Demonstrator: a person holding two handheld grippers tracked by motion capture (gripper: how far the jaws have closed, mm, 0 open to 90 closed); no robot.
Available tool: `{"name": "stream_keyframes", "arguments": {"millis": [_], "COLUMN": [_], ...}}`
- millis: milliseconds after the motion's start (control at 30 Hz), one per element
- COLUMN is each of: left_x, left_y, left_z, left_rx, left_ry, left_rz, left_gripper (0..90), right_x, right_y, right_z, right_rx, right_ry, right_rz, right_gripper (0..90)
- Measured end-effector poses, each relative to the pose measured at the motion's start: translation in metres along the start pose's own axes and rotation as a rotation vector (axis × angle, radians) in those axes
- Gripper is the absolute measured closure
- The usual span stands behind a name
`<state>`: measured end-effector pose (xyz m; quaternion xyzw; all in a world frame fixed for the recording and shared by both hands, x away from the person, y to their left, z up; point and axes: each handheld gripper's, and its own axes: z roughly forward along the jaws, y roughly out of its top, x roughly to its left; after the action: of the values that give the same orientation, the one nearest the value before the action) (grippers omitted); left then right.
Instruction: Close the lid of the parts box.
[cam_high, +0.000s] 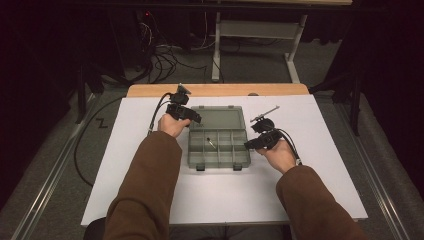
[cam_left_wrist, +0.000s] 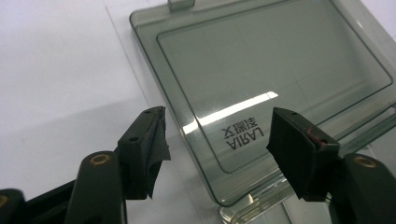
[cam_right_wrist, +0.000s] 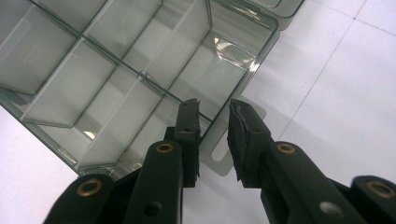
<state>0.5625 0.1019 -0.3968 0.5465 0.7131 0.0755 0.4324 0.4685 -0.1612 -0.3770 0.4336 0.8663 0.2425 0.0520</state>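
A grey see-through compartment box lies open on the white table. Its lid (cam_high: 220, 119) lies flat on the far side, and its divided base (cam_high: 190, 150) is on the near side. A small dark piece (cam_high: 211, 142) rests in one middle compartment. My left gripper (cam_high: 196, 119) hovers at the lid's near left corner. In the left gripper view it (cam_left_wrist: 217, 121) stands open, wide over the lid (cam_left_wrist: 280, 60), with nothing gripped. My right gripper (cam_high: 248, 145) is at the base's right wall. There it (cam_right_wrist: 214, 109) is open a narrow way, straddling the wall (cam_right_wrist: 261, 51) beside a slotted tab (cam_right_wrist: 224, 158).
The white tabletop (cam_high: 300, 190) extends around the box on all sides. A wooden strip (cam_high: 215, 90) runs along the table's far edge. Beyond it, cables (cam_high: 160, 60) lie on the floor beside a metal frame (cam_high: 260, 30). Brown sleeves come in from the bottom.
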Motion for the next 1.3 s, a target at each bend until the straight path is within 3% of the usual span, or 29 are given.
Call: {"name": "stream_keyframes", "arguments": {"millis": [167,600,967,1300], "left_x": [0.003,0.006,0.007,0.005], "left_y": [-0.001,-0.005,-0.004,0.000], "left_z": [0.006,0.017,0.018,0.011], "left_rx": [0.035,0.069,0.080,0.062], "left_ry": [0.004,0.000,-0.013,-0.033], "left_rz": [-0.022,-0.071,-0.101,-0.105], "left_gripper": [36.5,36.8,37.2,39.3], "right_x": [0.000,0.000,-0.001,-0.001], "right_y": [0.000,0.000,0.001,0.003], "right_z": [0.000,0.000,0.000,0.000], "right_rx": [0.000,0.001,0.008,0.022], "right_ry": [0.001,0.003,0.006,0.009], "right_rz": [0.000,0.002,0.002,0.004], "right_gripper": [75.9,75.9,75.8,75.9]}}
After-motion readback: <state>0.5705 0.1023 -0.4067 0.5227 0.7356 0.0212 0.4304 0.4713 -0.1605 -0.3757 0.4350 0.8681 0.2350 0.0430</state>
